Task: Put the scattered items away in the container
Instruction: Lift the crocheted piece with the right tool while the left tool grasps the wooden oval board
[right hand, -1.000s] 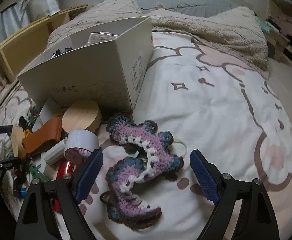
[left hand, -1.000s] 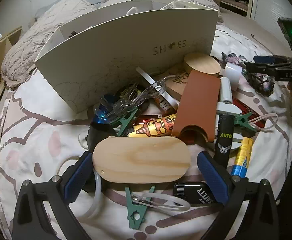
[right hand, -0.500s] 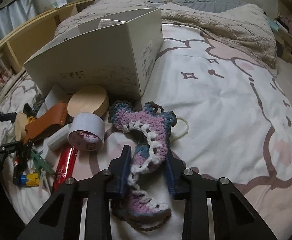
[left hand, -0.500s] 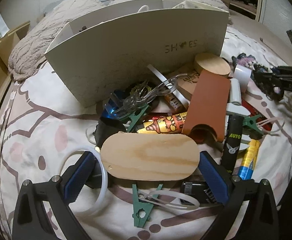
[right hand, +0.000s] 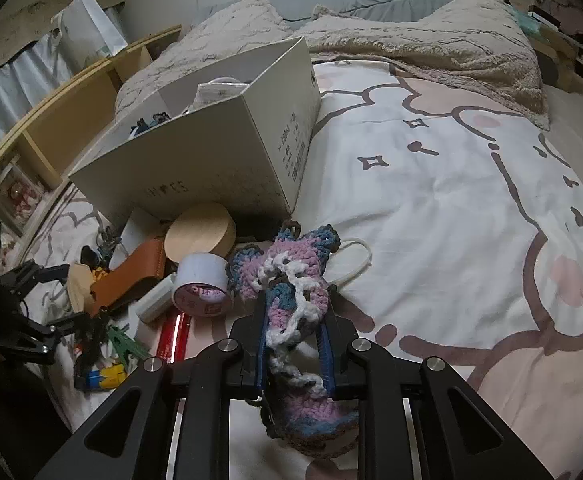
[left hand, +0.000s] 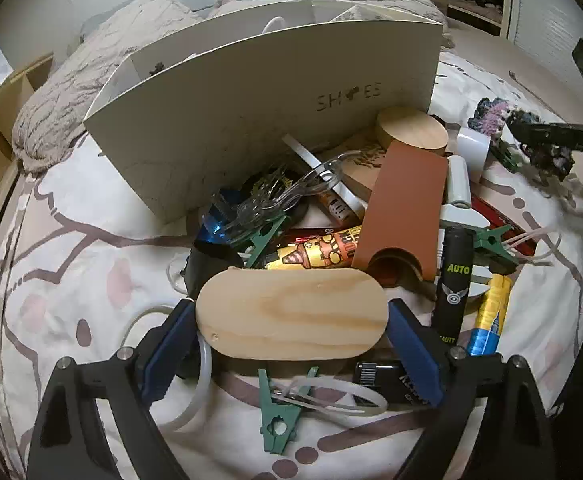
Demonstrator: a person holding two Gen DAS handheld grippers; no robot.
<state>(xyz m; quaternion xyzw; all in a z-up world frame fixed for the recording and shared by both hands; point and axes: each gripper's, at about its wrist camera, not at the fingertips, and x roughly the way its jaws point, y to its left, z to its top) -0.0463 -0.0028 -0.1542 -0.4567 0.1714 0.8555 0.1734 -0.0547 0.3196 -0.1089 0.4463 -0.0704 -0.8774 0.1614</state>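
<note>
The crocheted piece (right hand: 291, 300) is clamped between the blue pads of the right hand-held gripper (right hand: 293, 344), whose jaws have just been closing on it; its lower end hangs below the pads, its upper end is bunched above them. The left hand-held gripper (left hand: 291, 320) is set around the oval wooden board (left hand: 291, 314); its jaws have just been narrowing, and both pads are seen touching the board's rounded ends.

The open white shoe box (right hand: 219, 152) is placed on the bed (right hand: 451, 200) toward the blanket (right hand: 431, 44) at the head end, with a few small things already inside. Clutter is piled against its near long wall: a wooden disc (right hand: 201, 232), tape roll (right hand: 201, 284), brown leather case (left hand: 405, 204), black AUTO tube (left hand: 453, 284), yellow-blue tube (left hand: 489, 312), green clips (left hand: 279, 420), clear tubing (left hand: 195, 392). The crocheted piece is held just off the box's near corner, beside the tape roll.

Open room is seen on the printed bedsheet past the box's short end wall, clear up to the blanket. A wooden shelf (right hand: 71, 92) runs along the bed's far side edge behind the box.
</note>
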